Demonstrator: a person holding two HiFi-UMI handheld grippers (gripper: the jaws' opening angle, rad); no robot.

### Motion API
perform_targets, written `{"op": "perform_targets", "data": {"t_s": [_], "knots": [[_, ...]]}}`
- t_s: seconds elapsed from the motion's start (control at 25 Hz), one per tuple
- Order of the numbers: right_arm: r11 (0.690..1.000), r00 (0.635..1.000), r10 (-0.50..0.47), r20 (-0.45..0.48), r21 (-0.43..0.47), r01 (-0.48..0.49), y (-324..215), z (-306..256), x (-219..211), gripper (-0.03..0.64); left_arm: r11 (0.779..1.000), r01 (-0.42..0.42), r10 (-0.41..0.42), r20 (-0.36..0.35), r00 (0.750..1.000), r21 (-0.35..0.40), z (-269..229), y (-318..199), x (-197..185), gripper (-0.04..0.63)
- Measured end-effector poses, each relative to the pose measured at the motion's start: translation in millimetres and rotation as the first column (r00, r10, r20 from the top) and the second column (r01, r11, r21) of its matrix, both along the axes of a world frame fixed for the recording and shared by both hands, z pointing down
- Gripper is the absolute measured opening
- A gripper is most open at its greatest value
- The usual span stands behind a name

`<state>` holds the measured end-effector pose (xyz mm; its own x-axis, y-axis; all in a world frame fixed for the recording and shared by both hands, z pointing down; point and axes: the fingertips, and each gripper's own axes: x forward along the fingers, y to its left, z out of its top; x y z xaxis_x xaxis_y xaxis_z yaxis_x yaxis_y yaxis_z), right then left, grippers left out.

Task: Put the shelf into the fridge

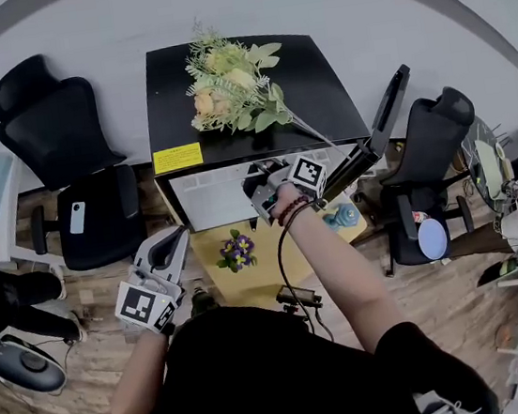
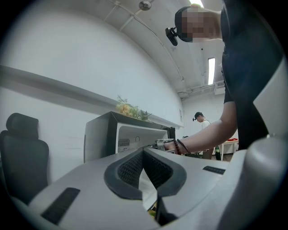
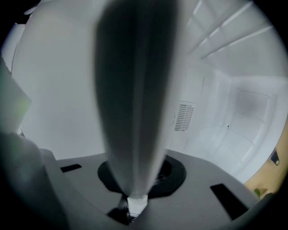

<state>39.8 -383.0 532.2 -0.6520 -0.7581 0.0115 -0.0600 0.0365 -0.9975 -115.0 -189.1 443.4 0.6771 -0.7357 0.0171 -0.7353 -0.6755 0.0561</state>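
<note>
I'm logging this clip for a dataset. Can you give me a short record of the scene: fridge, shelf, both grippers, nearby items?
appliance: small black fridge, door swung open
on top: flowers; yellow sticker at the front edge
held item: shelf, seen edge-on against the white interior
right: right gripper shut on the shelf, at the fridge opening
left: left gripper jaws together, holding nothing, low at the left
nearby: black office chair left of the fridge

Black short-sleeved top [image 1: 262, 371], dark beaded bracelet [image 1: 291, 211]. Grey left gripper [image 1: 164, 252] and right gripper [image 1: 264, 186] carry black-and-white marker cubes [image 1: 144, 304]; black cable [image 1: 285, 264] at six o'clock.
</note>
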Motion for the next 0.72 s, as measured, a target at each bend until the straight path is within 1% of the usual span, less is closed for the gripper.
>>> {"op": "perform_targets", "data": {"t_s": [0.08,0.16,0.24,0.32,0.36,0.4,0.44,0.52,0.6,0.68,0.72], "knots": [[1.0,0.998,0.018,0.052,0.009,-0.018,-1,-4,1,0.068,1.0,0.0,0.0,-0.003,1.0,-0.004,-1,0,-1,0.017],[0.999,0.996,0.041,0.082,-0.006,-0.041,5,-2,5,0.127,1.0,-0.002,0.002,-0.007,1.0,-0.008,-2,1,0,0.017],[0.998,0.996,0.054,0.078,-0.03,-0.052,19,5,8,0.105,1.0,-0.002,0.002,-0.013,1.0,-0.012,-3,4,0,0.017],[0.999,0.996,0.042,0.084,-0.023,-0.04,41,8,10,0.153,1.0,-0.001,0.001,-0.017,1.0,-0.015,-2,8,0,0.017],[1.0,0.996,0.03,0.08,-0.007,-0.03,52,8,12,0.155,1.0,-0.002,0.001,-0.019,1.0,-0.016,-2,10,0,0.017],[1.0,0.998,0.015,0.067,0.01,-0.016,62,6,13,0.141,1.0,-0.002,0.002,-0.02,1.0,-0.017,-1,12,0,0.017],[1.0,0.999,-0.003,0.048,0.025,0.002,73,5,14,0.115,1.0,-0.003,0.002,-0.023,1.0,-0.018,0,13,0,0.017],[0.998,0.999,-0.04,0.006,0.052,0.04,92,3,16,0.04,1.0,-0.005,0.004,-0.029,1.0,-0.019,1,14,1,0.017],[0.993,0.995,-0.067,-0.068,0.094,0.073,108,1,20,0.026,1.0,-0.013,0.012,-0.035,0.999,-0.023,2,14,6,0.017],[0.982,0.979,-0.088,-0.183,0.152,0.116,125,-5,24,0.026,0.999,-0.026,0.024,-0.041,0.999,-0.029,3,16,13,0.017],[0.973,0.964,-0.091,-0.25,0.183,0.139,133,-8,25,0.022,0.999,-0.031,0.03,-0.043,0.999,-0.032,4,17,15,0.017]]}}
